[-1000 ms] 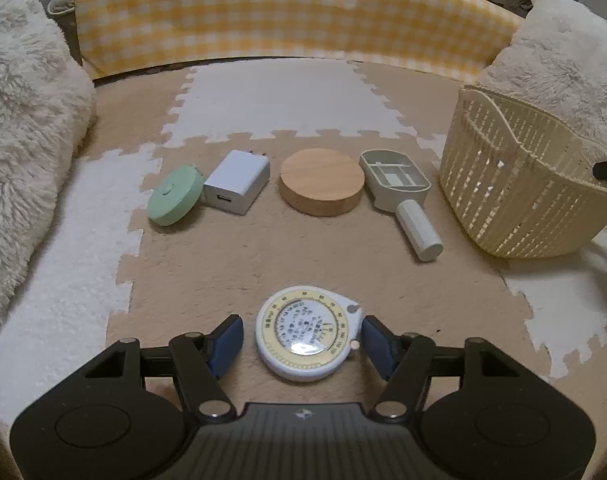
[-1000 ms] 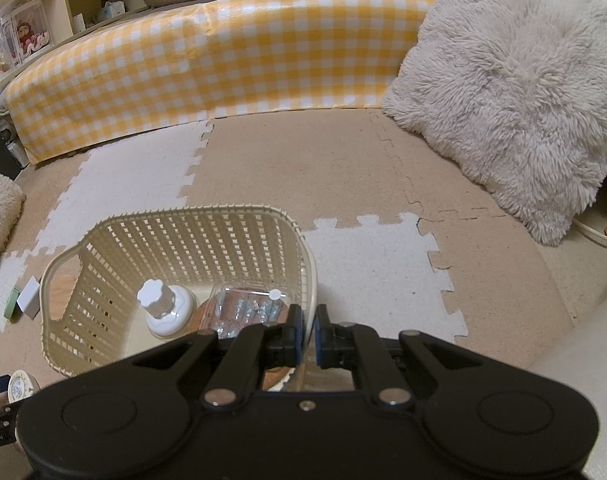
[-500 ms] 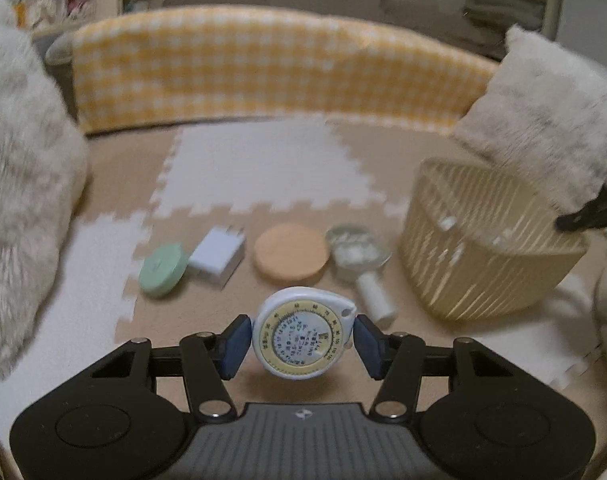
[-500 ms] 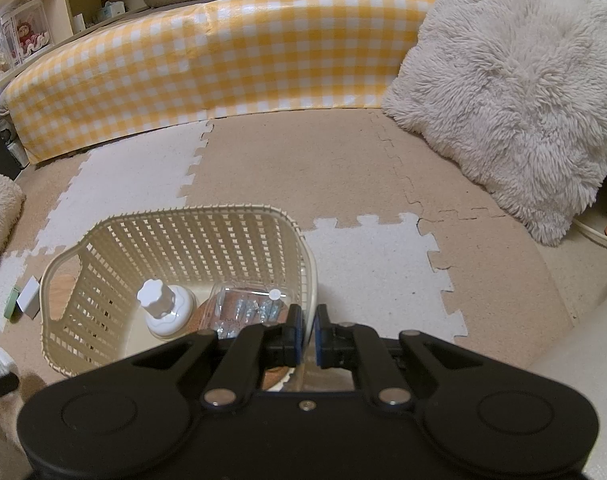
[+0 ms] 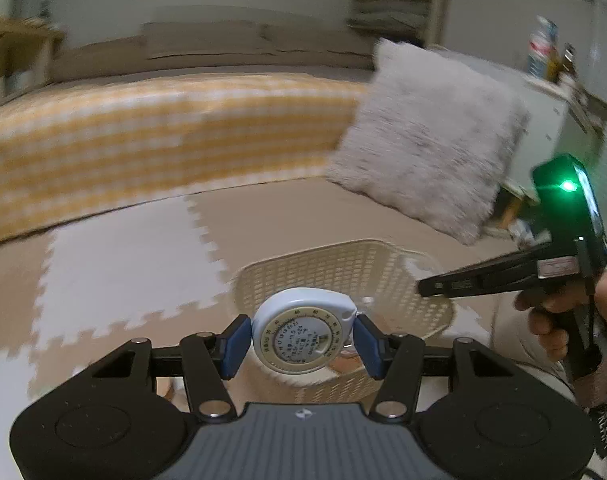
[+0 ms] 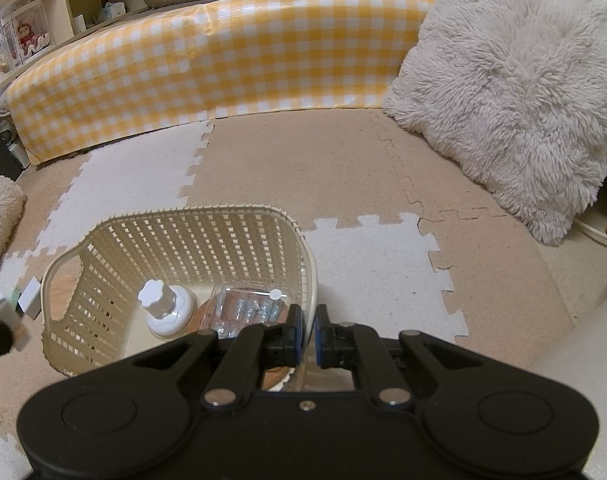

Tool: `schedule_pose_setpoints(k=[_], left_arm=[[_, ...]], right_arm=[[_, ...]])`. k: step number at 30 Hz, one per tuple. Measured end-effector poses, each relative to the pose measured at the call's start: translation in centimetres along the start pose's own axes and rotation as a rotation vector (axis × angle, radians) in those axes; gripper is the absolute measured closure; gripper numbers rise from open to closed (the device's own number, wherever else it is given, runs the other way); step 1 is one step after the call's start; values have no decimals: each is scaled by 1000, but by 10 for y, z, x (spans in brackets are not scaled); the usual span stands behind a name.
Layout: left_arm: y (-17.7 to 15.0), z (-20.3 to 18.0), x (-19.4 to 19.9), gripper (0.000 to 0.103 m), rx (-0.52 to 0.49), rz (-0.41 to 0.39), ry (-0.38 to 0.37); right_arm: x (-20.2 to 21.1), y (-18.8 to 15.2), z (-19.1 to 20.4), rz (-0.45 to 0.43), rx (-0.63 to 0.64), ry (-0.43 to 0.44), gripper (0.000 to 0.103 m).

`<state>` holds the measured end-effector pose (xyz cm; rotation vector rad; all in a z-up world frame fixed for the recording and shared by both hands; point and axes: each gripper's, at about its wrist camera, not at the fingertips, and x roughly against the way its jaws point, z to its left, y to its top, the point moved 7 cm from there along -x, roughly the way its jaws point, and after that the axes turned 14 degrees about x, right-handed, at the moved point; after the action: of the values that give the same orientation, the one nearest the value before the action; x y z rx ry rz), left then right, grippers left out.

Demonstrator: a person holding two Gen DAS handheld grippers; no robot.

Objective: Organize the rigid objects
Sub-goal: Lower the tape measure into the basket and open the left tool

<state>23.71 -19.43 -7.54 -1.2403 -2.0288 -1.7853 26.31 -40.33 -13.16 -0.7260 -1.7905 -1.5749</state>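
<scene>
Left tool [image 5: 302, 339] clamped on tape measure [image 5: 302, 330] — right tool [image 6: 307, 334] pads nearly together, level.

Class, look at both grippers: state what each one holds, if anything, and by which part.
The left gripper grips the round tape measure by its opposite side edges. The right gripper is shut on the basket rim.

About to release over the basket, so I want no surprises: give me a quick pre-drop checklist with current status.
1. Left gripper clamped on the tape measure by both pads: ok.
2. Tape measure over the basket opening: cannot tell, the left view is blurred.
3. Landing space inside: ok, open floor left of the white bottle and clear box.
4. Right gripper shut and empty: ok.
5. Right gripper clear of the drop path: cannot tell, it hangs near the rim.
</scene>
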Motion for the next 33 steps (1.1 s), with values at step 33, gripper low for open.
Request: schedule_pose_setpoints(k=[33], left_arm=[[-3, -21, -81, 45, -280, 379, 14]], right_arm=[[-1, 1, 0, 0, -4, 11, 96]])
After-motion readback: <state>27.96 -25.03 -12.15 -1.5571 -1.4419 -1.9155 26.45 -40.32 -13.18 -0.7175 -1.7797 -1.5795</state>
